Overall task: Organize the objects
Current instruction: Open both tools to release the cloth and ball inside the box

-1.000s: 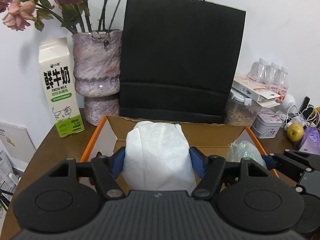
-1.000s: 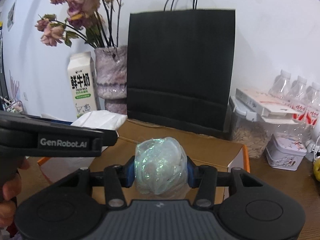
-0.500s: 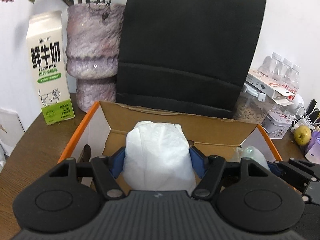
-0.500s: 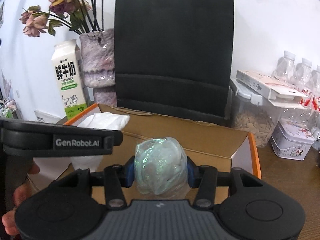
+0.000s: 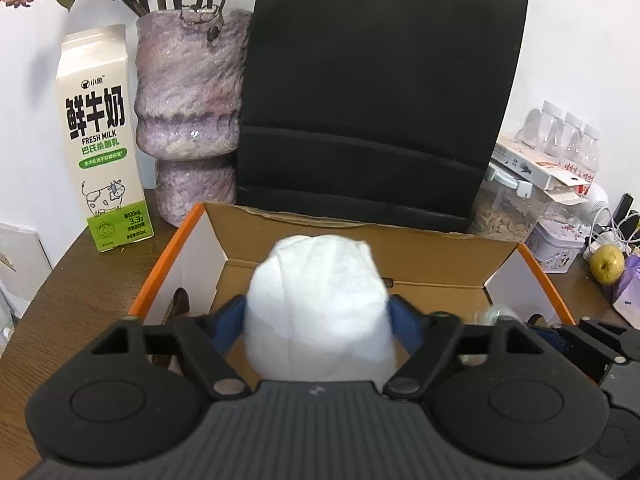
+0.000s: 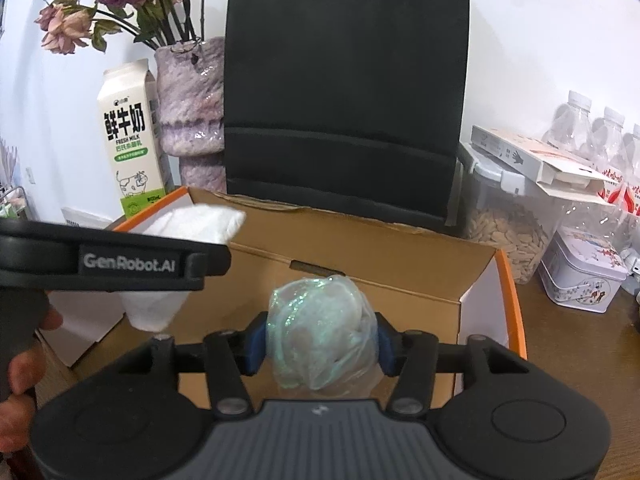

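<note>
Two handheld grippers hang over an open cardboard box with an orange rim, which stands on a wooden table close to its back edge. The left gripper has a white cloth bundle between its blue pads; its jaws are opening, and narrow gaps show between the pads and the bundle, which is blurred. The bundle sits over the left half of the box, near the left wall. The right gripper has a crumpled clear plastic bag with a greenish sheen between its pads; its jaws are opening too, and whether the pads yet stand clear of the bag cannot be told. The bag sits over the right half of the box, in front of the back wall. In the right wrist view a person's hand grips the handle of the left gripper at the left edge. Behind the box stand a black paper bag, a purple vase of dried flowers and a milk carton toward the back left corner. Toward the right edge lie a jar of seeds, a printed tin, water bottles and a yellow-green apple.
</note>
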`<state>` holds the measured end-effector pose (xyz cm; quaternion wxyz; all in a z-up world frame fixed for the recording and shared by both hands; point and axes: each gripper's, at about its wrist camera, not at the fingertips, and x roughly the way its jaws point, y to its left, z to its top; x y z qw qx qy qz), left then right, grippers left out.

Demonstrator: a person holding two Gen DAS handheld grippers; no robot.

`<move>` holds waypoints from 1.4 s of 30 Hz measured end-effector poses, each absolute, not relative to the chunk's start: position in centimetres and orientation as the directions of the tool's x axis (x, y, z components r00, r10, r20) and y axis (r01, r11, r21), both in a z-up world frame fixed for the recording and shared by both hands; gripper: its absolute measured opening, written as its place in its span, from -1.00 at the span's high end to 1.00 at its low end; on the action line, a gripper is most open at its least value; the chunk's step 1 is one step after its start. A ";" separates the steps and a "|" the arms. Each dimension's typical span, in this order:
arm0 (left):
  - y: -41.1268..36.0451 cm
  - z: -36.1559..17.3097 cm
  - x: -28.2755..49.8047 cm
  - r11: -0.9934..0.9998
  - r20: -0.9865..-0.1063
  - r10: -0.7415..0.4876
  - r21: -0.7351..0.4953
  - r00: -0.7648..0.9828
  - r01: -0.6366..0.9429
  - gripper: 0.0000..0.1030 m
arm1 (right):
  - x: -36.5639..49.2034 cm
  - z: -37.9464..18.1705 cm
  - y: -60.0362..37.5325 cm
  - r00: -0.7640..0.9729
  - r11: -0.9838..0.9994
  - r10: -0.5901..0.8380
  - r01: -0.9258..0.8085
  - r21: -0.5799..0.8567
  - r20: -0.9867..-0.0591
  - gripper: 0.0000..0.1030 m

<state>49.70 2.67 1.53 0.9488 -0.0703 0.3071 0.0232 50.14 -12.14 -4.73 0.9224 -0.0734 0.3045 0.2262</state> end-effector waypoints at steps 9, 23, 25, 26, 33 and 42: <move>3.2 1.7 49.6 0.984 -0.585 0.024 -0.128 0.811 -0.122 -1.00 | 49.9 -4.8 -12.0 0.715 0.891 0.354 -0.453 -0.014 -0.602 -1.00; 2.5 3.0 48.5 0.989 -0.557 -0.001 -0.121 0.831 -0.080 -1.00 | 49.3 -3.5 -12.7 0.737 0.893 0.373 -0.449 0.004 -0.563 -1.00; 2.4 3.6 48.0 0.990 -0.544 -0.009 -0.123 0.839 -0.070 -1.00 | 49.0 -3.2 -12.8 0.742 0.893 0.379 -0.451 0.006 -0.553 -1.00; 2.4 3.8 47.7 0.990 -0.538 -0.011 -0.126 0.843 -0.067 -1.00 | 48.9 -3.0 -12.8 0.746 0.892 0.381 -0.451 0.006 -0.547 -1.00; 2.5 6.1 45.3 0.988 -0.481 -0.035 -0.150 0.876 -0.043 -1.00 | 47.1 -1.0 -13.6 0.773 0.888 0.405 -0.460 0.007 -0.488 -1.00; 3.2 8.1 41.2 0.984 -0.426 -0.054 -0.177 0.903 -0.025 -1.00 | 43.7 1.1 -14.8 0.810 0.886 0.415 -0.463 -0.016 -0.414 -1.00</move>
